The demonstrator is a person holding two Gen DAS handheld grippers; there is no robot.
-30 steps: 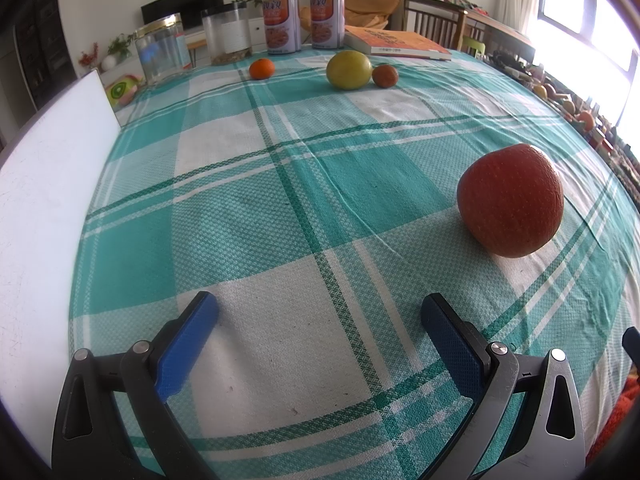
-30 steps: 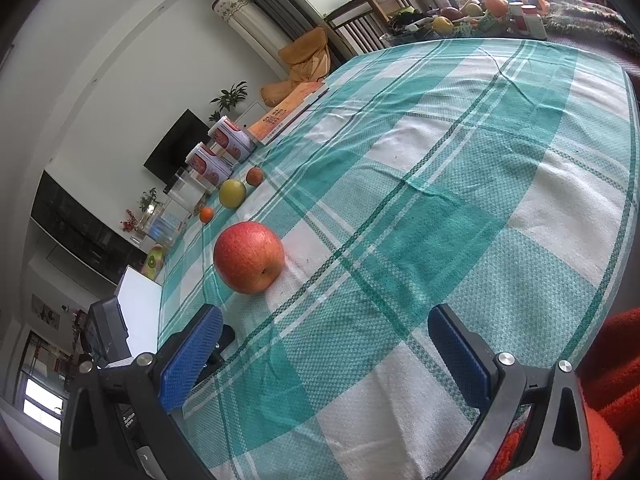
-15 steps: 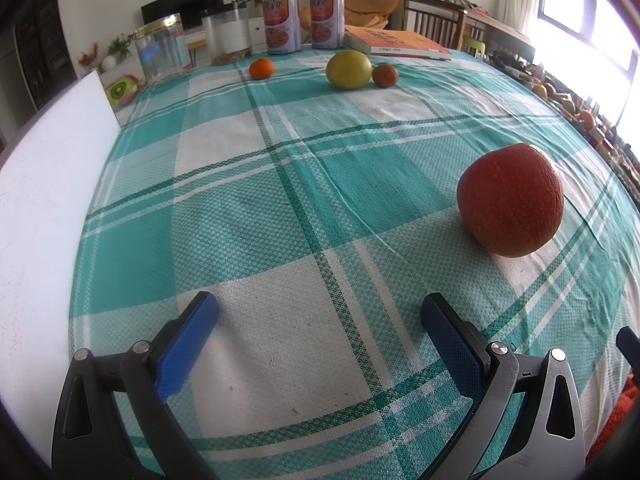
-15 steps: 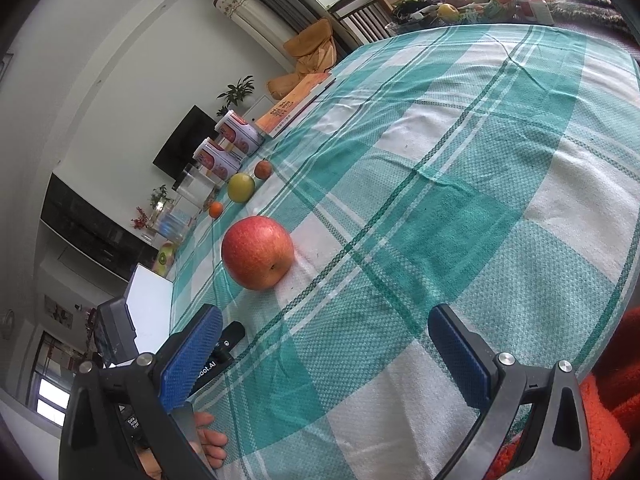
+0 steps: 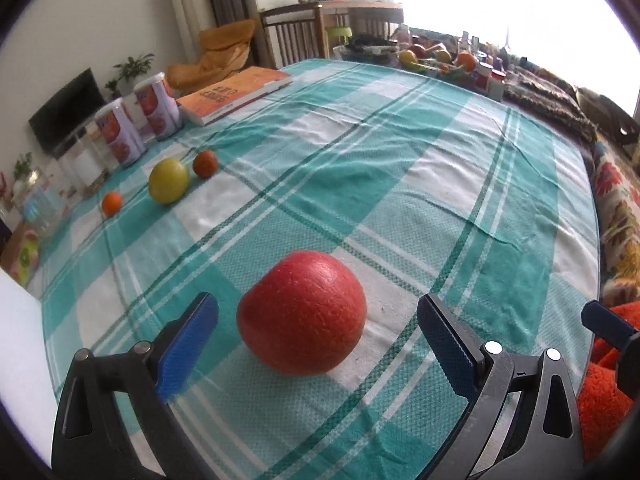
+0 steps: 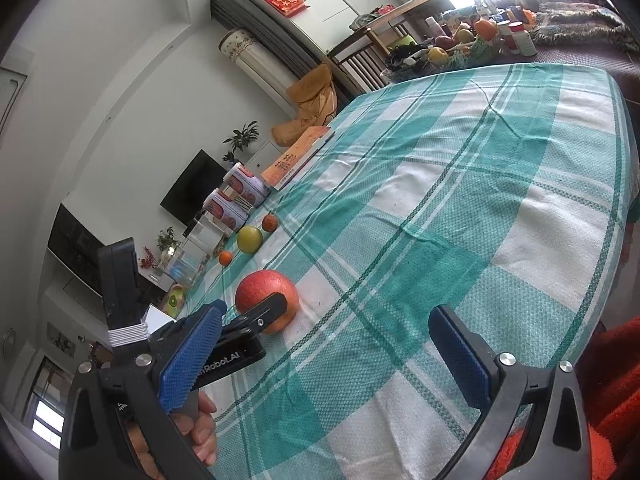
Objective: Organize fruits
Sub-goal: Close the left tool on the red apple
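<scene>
A big red apple [image 5: 302, 312] rests on the teal checked tablecloth [image 5: 400, 184], just ahead of and between the blue pads of my left gripper [image 5: 318, 338], which is open and not touching it. Further back lie a yellow-green fruit [image 5: 168, 181], a small orange [image 5: 205, 163] and another small orange [image 5: 111, 203]. In the right wrist view the same apple [image 6: 272, 294] sits partly behind the left gripper's finger. My right gripper [image 6: 324, 356] is open over bare cloth, holding nothing.
Two printed cans [image 5: 138, 124], an orange book [image 5: 236, 94] and glass jars [image 5: 36, 200] line the far edge. A white board [image 5: 20, 352] lies at the left. A chair [image 5: 296, 36] and a cluttered sideboard [image 5: 440, 60] stand beyond the table. A hand [image 6: 200, 436] holds the left gripper.
The left gripper has swung right and moved up to the red apple, which now sits between its open fingers. The right gripper tilted, bringing the left gripper and hand into its view.
</scene>
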